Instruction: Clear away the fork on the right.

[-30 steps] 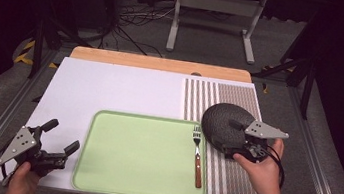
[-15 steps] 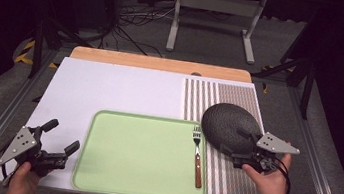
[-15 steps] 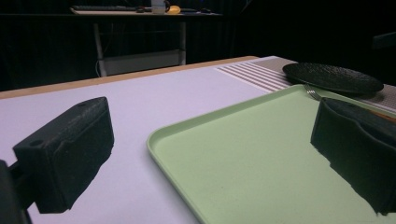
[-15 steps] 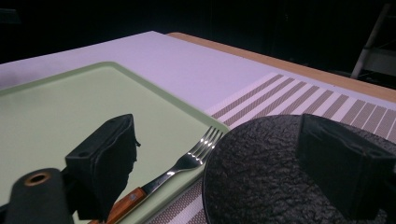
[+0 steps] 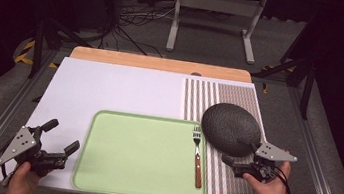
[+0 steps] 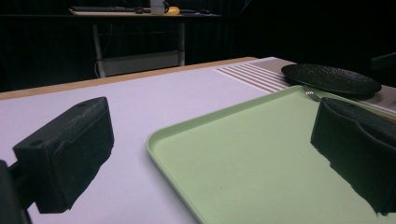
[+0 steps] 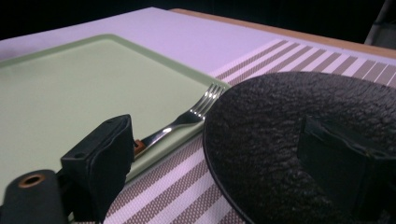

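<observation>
The right gripper is sitting at the near edge of the black plate, jaws spread wide and not pinching anything. The plate is lying on the striped placemat, just right of the green tray. A fork is lying along the tray's right edge. The left gripper is hovering over the table left of the tray, jaws spread too.

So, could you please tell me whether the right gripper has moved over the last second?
Yes. The right gripper has drawn back off the round black textured plate toward the person's side, its jaws now at the plate's near right rim.
</observation>
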Demonstrator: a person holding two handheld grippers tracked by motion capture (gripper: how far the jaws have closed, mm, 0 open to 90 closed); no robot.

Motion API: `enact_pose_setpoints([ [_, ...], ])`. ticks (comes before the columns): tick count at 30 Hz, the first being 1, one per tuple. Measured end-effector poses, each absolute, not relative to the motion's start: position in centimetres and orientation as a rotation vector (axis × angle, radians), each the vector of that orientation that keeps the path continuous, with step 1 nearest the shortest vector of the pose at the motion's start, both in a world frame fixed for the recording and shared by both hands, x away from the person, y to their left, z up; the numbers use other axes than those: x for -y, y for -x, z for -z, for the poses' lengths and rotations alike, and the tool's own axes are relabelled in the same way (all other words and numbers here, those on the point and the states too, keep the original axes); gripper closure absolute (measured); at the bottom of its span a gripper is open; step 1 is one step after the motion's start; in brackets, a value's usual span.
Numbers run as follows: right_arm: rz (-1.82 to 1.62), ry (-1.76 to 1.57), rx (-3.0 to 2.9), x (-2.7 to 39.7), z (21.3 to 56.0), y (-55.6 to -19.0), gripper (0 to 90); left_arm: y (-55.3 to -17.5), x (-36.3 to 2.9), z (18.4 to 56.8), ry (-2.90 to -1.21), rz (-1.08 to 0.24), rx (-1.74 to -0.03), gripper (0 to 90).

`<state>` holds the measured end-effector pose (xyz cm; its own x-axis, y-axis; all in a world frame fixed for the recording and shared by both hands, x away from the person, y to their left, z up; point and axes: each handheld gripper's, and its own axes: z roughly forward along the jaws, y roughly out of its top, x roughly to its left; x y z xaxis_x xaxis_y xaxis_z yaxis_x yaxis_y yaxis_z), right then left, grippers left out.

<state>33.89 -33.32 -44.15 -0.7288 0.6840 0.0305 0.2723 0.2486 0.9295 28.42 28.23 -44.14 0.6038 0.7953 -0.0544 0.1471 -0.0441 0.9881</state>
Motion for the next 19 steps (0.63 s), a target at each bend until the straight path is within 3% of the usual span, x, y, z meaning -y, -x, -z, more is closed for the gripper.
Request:
enact_pose_setpoints([
  [19, -1.529, -0.944, -2.118, 33.61, 45.16, -33.42, 11.4, -28.44, -28.22, 44.15, -1.553, -0.63, -0.822, 0.0],
])
